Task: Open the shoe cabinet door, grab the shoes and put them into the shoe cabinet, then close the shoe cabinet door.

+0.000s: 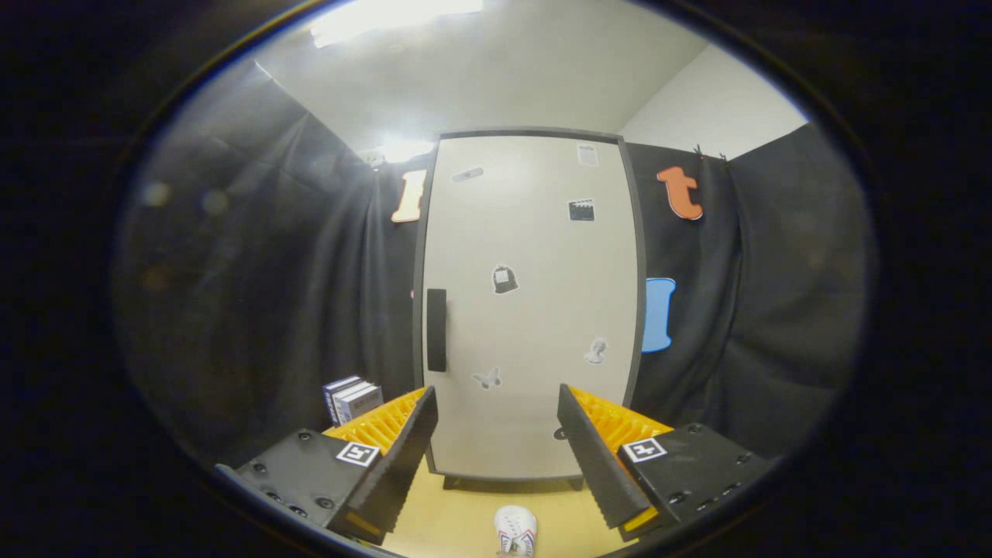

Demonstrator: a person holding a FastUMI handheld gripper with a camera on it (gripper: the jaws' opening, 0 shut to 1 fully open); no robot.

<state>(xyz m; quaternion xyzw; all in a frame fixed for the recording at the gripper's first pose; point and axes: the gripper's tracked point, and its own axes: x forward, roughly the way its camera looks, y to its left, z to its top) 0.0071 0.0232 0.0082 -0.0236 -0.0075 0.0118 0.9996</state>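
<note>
A tall white shoe cabinet with a dark frame stands straight ahead, its door shut and dotted with small stickers. A black vertical handle sits on the door's left side. A white shoe lies on the light wooden floor in front of the cabinet, low between my fingers. My gripper is open, its black and orange fingers spread wide with nothing between them, well short of the cabinet.
A small stack of books or boxes stands on the floor left of the cabinet, just beyond my left finger. Black cloth walls close in on both sides of the cabinet.
</note>
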